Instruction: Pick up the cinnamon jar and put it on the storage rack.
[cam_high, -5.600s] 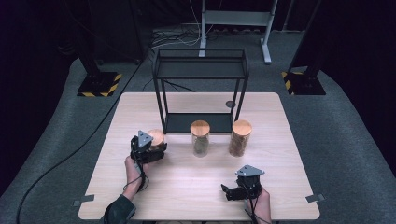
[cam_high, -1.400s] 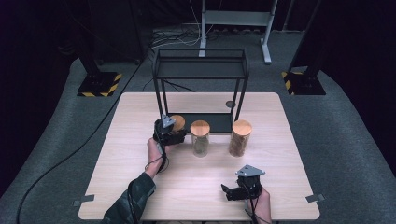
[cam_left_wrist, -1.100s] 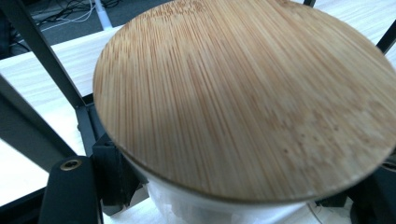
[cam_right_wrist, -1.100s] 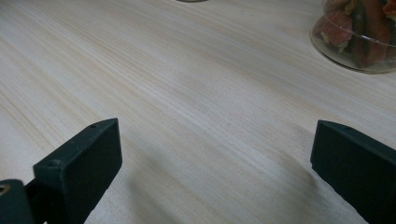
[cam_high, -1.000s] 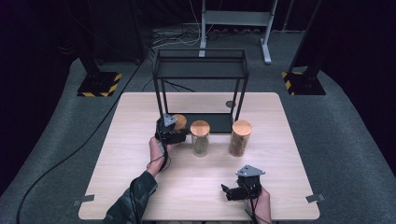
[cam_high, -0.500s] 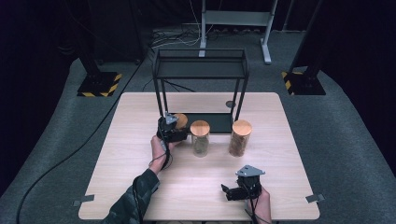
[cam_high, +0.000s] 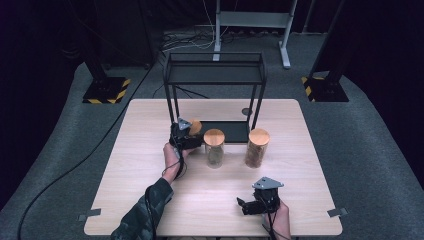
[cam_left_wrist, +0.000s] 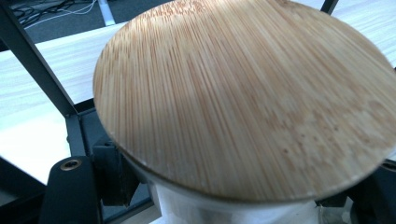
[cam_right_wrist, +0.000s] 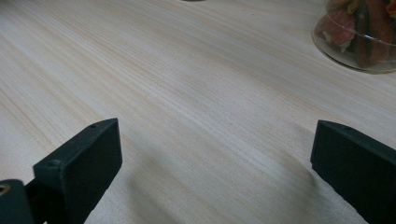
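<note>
- The left gripper pinches a bamboo-lidded jar at the rack's lower shelf, at ten o'clock from the middle jar.
- By my reading it is nearly shelved; the middle jar and right jar wait on the table.
- The right gripper, at six o'clock, rests with jaws spread, empty.
- No readable writing.

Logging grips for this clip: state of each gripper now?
Left gripper: shut on the glass jar with round bamboo lid.
Right gripper: open, holding nothing, over the pale wooden table.

Striped tan bamboo lid, pale wood-grain table
</note>
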